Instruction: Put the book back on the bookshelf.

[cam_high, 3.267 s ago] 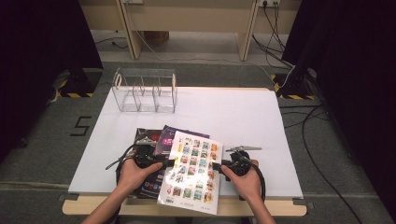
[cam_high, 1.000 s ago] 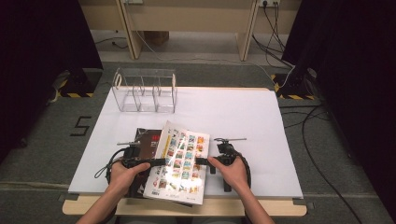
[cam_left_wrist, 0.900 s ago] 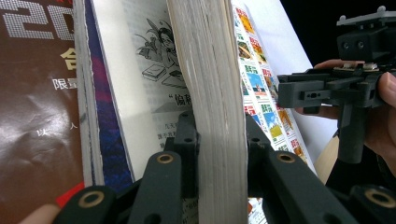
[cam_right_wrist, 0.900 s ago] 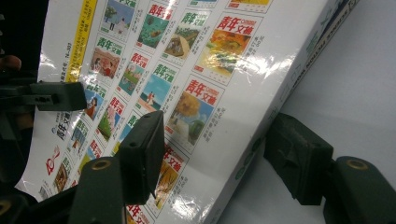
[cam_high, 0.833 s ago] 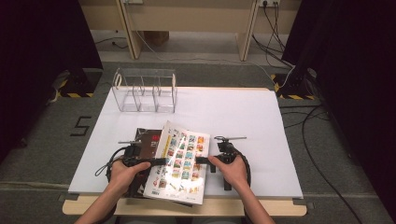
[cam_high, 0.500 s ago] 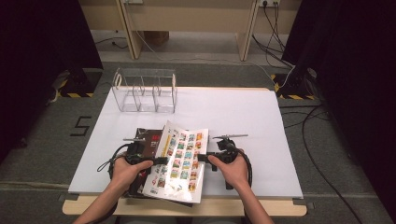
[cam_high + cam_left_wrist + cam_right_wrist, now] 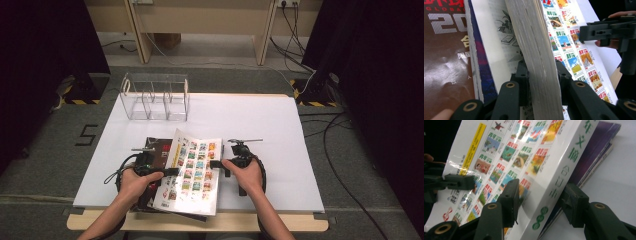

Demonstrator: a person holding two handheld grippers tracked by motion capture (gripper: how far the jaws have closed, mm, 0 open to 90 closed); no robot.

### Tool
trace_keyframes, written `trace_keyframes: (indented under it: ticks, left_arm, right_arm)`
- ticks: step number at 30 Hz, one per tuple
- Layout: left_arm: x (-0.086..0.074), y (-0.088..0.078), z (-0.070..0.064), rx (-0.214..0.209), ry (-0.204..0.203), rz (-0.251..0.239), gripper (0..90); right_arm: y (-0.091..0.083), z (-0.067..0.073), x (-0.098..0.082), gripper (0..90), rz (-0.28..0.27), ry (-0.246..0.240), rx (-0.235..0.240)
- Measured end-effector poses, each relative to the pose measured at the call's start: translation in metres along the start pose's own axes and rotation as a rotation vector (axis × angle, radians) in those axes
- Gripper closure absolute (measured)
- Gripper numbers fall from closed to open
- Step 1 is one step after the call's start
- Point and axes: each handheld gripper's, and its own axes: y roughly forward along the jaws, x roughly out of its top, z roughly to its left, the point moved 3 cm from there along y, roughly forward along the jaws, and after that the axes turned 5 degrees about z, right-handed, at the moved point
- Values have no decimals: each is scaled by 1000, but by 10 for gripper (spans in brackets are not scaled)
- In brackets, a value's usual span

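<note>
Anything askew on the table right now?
Yes: the thick book is tilted, propped on the magazines rather than flat. The left gripper clamps its page edge; the right gripper straddles the spine, jaws just reopening. The rack looks fine.

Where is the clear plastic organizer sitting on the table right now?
In the high view, the clear organizer stands at the table's far left corner, apart from the thick book and both grippers near the front edge.
</note>
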Motion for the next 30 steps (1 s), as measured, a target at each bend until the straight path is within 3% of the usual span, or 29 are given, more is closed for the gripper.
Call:
trace_keyframes:
  ticks: [5,12,19,21,23,25,27,29,30]
  left_arm:
    - [2,0,-1,4,17,11,705]
    - [2,-1,-2,0,29,13,706]
    - [4,-3,-4,12,51,25,700]
    - [5,-4,-4,10,41,28,674]
    - [5,-6,-4,18,48,23,611]
    - [5,-10,-3,95,76,21,575]
    - [4,-17,3,137,74,-9,523]
    - [4,-29,7,119,45,-65,520]
    - [4,-33,8,133,54,-75,519]
  right_arm:
    - [5,1,3,486,-6,7,-7]
    - [7,-3,7,496,3,-5,24]
    - [4,-2,7,571,-18,-4,33]
    - [-3,1,10,630,-21,-3,62]
    - [-5,2,11,637,-15,2,67]
    - [-8,5,13,656,-22,11,78]
    - [-10,4,14,672,-20,28,77]
    - [-16,2,16,704,-48,65,96]
    - [-18,1,17,716,-62,79,113]
